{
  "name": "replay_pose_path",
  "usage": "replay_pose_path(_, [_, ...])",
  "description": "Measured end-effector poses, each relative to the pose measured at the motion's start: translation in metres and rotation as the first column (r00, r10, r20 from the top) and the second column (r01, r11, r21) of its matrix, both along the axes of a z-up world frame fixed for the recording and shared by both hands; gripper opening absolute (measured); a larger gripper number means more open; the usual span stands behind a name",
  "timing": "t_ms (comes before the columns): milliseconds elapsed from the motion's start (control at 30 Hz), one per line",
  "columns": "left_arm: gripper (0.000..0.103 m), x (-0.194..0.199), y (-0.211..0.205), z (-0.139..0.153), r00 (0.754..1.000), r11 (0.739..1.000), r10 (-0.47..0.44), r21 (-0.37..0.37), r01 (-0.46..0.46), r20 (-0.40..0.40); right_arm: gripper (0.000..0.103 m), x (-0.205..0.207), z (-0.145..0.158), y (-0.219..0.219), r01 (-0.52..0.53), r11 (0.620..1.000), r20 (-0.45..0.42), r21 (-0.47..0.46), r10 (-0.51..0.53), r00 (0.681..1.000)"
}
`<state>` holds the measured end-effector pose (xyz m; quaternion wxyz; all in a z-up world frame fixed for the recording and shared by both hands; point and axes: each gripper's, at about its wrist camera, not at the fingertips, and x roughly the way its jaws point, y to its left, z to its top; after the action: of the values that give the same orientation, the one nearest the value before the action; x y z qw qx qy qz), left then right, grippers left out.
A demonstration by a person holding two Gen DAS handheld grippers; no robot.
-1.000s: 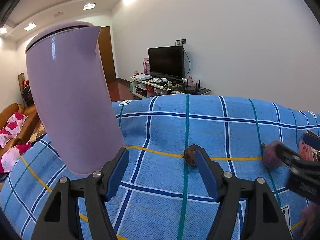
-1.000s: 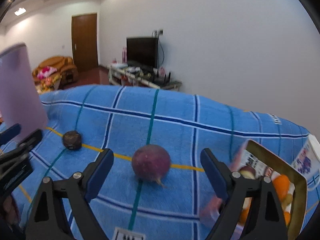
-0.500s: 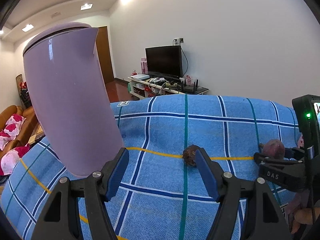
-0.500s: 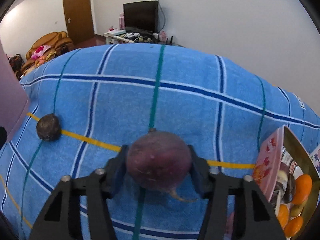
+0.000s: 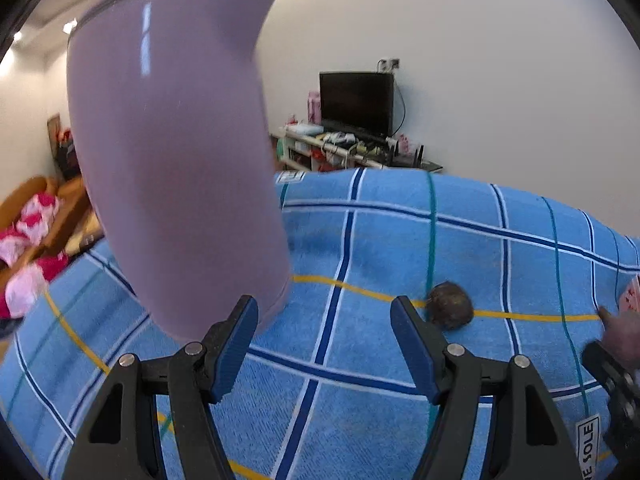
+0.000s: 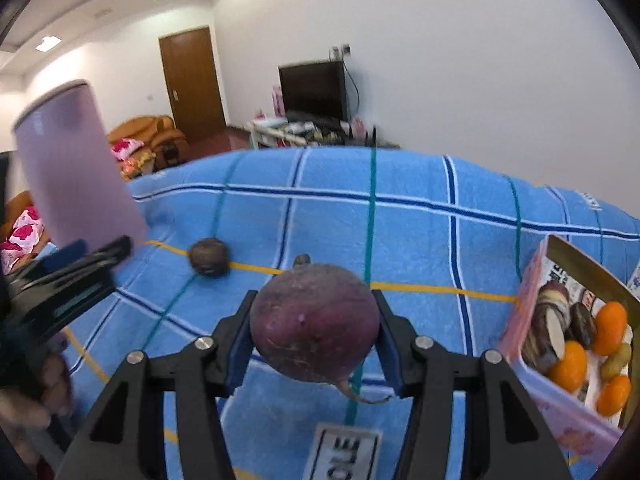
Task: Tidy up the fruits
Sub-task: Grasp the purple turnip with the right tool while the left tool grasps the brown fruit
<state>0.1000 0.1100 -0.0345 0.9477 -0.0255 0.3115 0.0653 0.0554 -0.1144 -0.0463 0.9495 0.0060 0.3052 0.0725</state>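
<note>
A round purple fruit (image 6: 314, 326) with a thin root tail sits between the blue pads of my right gripper (image 6: 314, 304), which is shut on it. A smaller dark fruit (image 6: 209, 257) lies on the blue checked cloth (image 6: 400, 240), beyond it to the left. In the left wrist view that small fruit (image 5: 450, 310) lies just right of the right fingertip of my left gripper (image 5: 324, 332). The left gripper is open with only cloth between its fingers. At the far right, the right gripper (image 5: 614, 376) shows as a blur.
A tall lilac kettle (image 5: 176, 160) stands just beyond my left finger, seen also as the kettle (image 6: 76, 168) at left. An open pink box (image 6: 524, 320) at the right edge holds oranges and dark fruits. Beyond the table are a TV stand, a sofa and a door.
My right gripper closed on the round purple fruit and now holds it. My left gripper shifted left toward the kettle, so the small dark fruit now lies outside its right finger.
</note>
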Motion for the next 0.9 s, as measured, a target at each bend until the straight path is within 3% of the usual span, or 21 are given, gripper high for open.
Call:
replay_pose_path(200, [0.070, 0.006, -0.021, -0.002, 0.995, 0.995, -0.092, -0.029, 0.091, -0.039, 0.056, -0.017, 0.006, -0.003, 0.007, 1.000, 0.047, 0.011, -0.007, 0.999])
replay_pose_path(367, [0.070, 0.034, -0.053, 0.004, 0.974, 0.979, -0.202, -0.032, 0.200, -0.102, 0.056, -0.017, 0.014, -0.016, 0.033, 0.998, 0.048, 0.062, -0.036, 0.998])
replay_pose_path(433, [0.070, 0.046, -0.065, -0.001, 0.971, 0.980, -0.196, 0.010, 0.199, -0.135, 0.056, -0.016, 0.016, -0.017, 0.041, 0.997, 0.056, 0.059, -0.045, 0.997])
replay_pose_path(633, [0.069, 0.073, -0.084, -0.031, 0.942, 0.973, -0.222, 0.002, 0.230, -0.252, 0.056, -0.013, 0.017, -0.019, 0.051, 0.998, 0.063, 0.046, -0.054, 0.997])
replay_pose_path(733, [0.060, 0.078, -0.082, -0.030, 0.945, 0.975, -0.218, -0.009, 0.223, -0.243, 0.056, -0.013, 0.016, -0.019, 0.048, 0.998, 0.055, 0.044, -0.050, 0.997])
replay_pose_path(833, [0.042, 0.077, -0.084, -0.029, 0.942, 0.969, -0.246, -0.025, 0.247, -0.230, 0.056, -0.010, 0.015, -0.017, 0.043, 0.998, 0.044, 0.041, -0.044, 0.998])
replay_pose_path(900, [0.042, 0.074, -0.087, -0.029, 0.940, 0.966, -0.253, -0.016, 0.256, -0.229, 0.056, -0.009, 0.015, -0.015, 0.043, 0.998, 0.045, 0.034, -0.045, 0.998])
